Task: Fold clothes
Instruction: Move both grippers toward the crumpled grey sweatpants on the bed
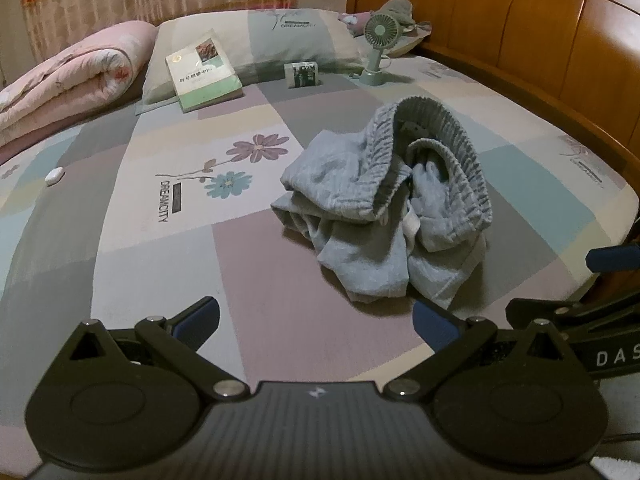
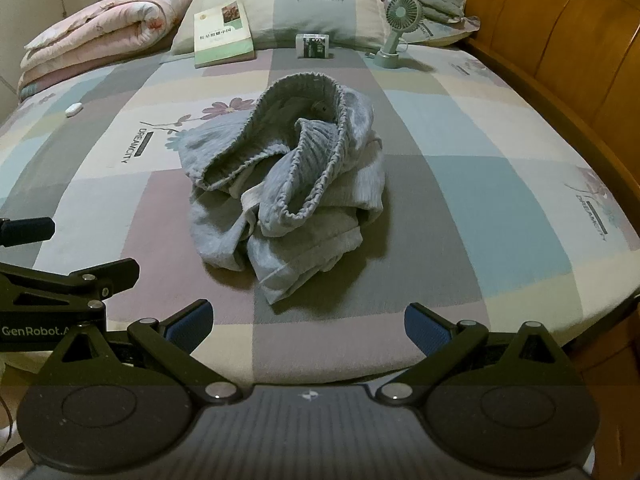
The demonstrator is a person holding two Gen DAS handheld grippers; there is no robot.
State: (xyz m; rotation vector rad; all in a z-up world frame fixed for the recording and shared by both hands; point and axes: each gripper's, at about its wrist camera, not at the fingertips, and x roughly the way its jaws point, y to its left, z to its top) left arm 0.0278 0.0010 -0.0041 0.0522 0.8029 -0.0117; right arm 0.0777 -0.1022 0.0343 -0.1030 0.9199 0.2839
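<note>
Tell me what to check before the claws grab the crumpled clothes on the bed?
1. Left claw open: ok.
2. Right claw open: ok.
3. Both claws holding nothing: ok.
4. Grey garment within view, bunched in a heap with its ribbed waistband on top: ok.
5. Bed sheet around the heap free for spreading; book and fan sit far off by the pillow: ok.
6. Where the leg hems are: cannot tell.
</note>
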